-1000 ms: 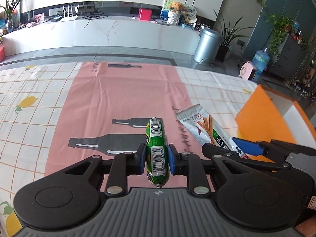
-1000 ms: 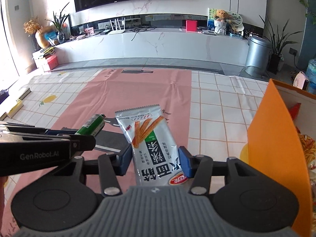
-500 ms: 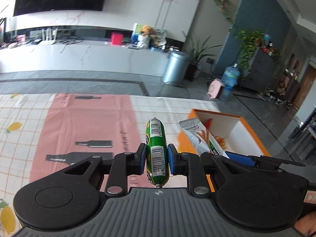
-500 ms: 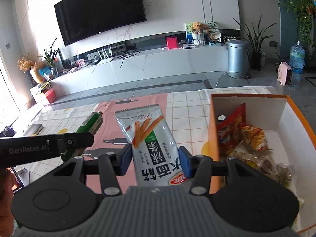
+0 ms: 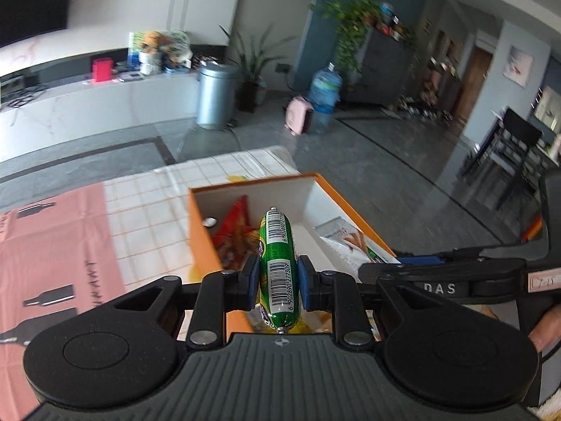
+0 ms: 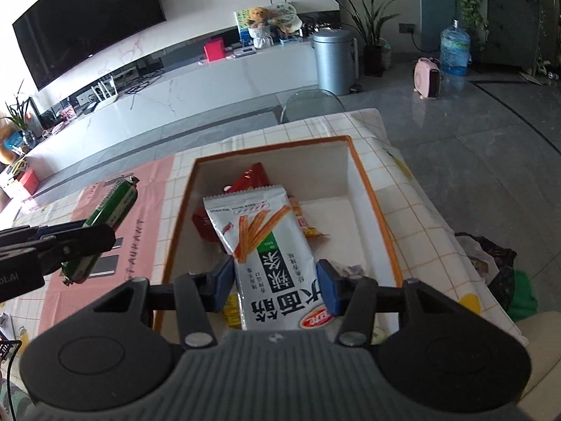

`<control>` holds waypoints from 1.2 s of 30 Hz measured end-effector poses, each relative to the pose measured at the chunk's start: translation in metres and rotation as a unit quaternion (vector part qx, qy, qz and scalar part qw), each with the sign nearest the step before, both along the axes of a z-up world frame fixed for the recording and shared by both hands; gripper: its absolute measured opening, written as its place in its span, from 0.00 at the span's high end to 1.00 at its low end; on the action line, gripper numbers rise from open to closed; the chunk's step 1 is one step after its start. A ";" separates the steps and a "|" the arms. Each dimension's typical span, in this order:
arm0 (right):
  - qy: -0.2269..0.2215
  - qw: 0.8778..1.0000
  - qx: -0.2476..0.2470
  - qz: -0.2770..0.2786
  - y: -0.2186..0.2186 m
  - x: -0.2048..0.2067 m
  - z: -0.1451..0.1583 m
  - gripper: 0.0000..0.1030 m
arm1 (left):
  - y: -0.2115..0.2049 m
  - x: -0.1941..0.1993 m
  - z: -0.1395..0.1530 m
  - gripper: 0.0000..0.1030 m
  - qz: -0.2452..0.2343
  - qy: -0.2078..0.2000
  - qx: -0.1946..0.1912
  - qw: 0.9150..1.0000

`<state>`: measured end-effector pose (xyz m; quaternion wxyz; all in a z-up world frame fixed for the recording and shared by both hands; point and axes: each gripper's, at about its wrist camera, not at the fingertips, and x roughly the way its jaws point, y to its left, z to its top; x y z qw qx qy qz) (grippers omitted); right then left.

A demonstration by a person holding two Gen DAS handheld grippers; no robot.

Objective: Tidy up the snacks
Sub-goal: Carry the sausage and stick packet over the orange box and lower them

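Note:
My left gripper (image 5: 275,282) is shut on a green sausage stick (image 5: 278,263) and holds it above the near left edge of the orange box (image 5: 201,231). My right gripper (image 6: 277,286) is shut on a silver snack packet (image 6: 270,245) and holds it over the open orange box (image 6: 380,210). The box holds several red and yellow snack packs (image 6: 252,179). The left gripper with the sausage (image 6: 105,224) shows at the left of the right wrist view. The right gripper with the packet (image 5: 347,238) shows at the right of the left wrist view.
The box stands on a table with a checked cloth (image 6: 417,207) and a pink mat (image 5: 52,245) to its left. The table's right edge lies just past the box. A dark and green bundle (image 6: 498,273) lies at the right. The floor lies beyond.
Both grippers have swung right from above the pink mat to over the orange box, each still holding its snack. The box's inside has come into view.

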<state>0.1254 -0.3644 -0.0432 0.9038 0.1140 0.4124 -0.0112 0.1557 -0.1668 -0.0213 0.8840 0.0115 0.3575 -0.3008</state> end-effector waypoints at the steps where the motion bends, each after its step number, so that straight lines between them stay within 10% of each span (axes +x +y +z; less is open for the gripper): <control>1: 0.006 1.000 0.004 -0.004 -0.005 0.003 -0.004 0.53 | -0.008 0.004 -0.005 0.76 -0.010 0.004 0.006 1.000; 26: 0.114 0.991 -0.054 0.053 -0.013 0.129 -0.065 0.52 | -0.090 0.083 -0.083 0.76 -0.117 0.041 0.212 0.969; 36: 0.147 0.981 -0.091 0.088 -0.003 0.144 -0.068 0.51 | -0.092 0.088 -0.090 0.76 -0.129 0.047 0.230 0.963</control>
